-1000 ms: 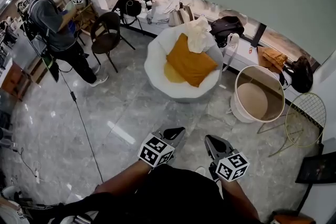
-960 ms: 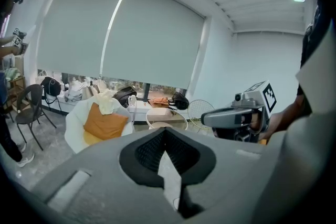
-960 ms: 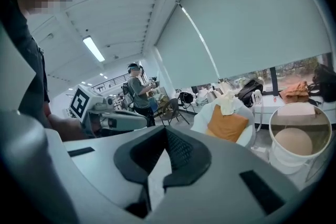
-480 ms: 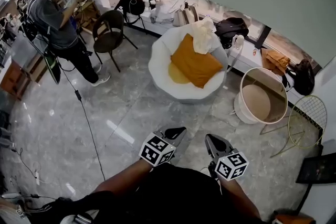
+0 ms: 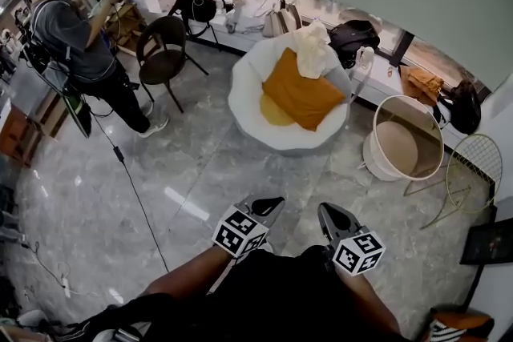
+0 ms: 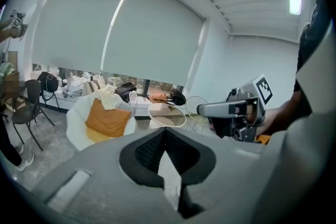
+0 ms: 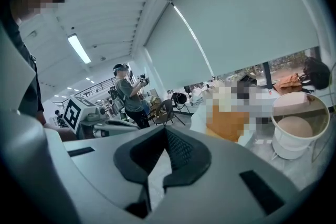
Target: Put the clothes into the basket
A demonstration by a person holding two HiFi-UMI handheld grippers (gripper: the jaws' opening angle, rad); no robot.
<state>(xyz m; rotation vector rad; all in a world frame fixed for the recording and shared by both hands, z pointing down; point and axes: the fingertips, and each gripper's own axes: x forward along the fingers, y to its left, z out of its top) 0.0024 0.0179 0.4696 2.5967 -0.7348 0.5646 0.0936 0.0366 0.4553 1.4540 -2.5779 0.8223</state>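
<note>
A cream garment [image 5: 313,50] lies over the back of a white round chair [image 5: 244,88], above an orange cushion [image 5: 303,96]. To the chair's right stands the white basket [image 5: 370,160] with nothing in it. My left gripper [image 5: 263,207] and right gripper [image 5: 330,219] hover side by side over the floor, well short of the chair, both shut and holding nothing. The left gripper view shows its jaws [image 6: 165,131] closed, with the garment [image 6: 107,98] and basket [image 6: 157,107] far ahead. In the right gripper view the jaws [image 7: 166,131] are closed and the basket [image 7: 283,147] sits at the right.
Another person [image 5: 72,44] stands at the far left beside a black chair [image 5: 164,48]. A cable [image 5: 136,196] runs across the marble floor. Bags [image 5: 357,36] and an orange cloth [image 5: 421,82] lie on the window ledge. A gold wire table [image 5: 473,164] stands right of the basket.
Both grippers have advanced together toward the chair, still shut. The chair and basket sit slightly nearer in view. The other person has raised their arms.
</note>
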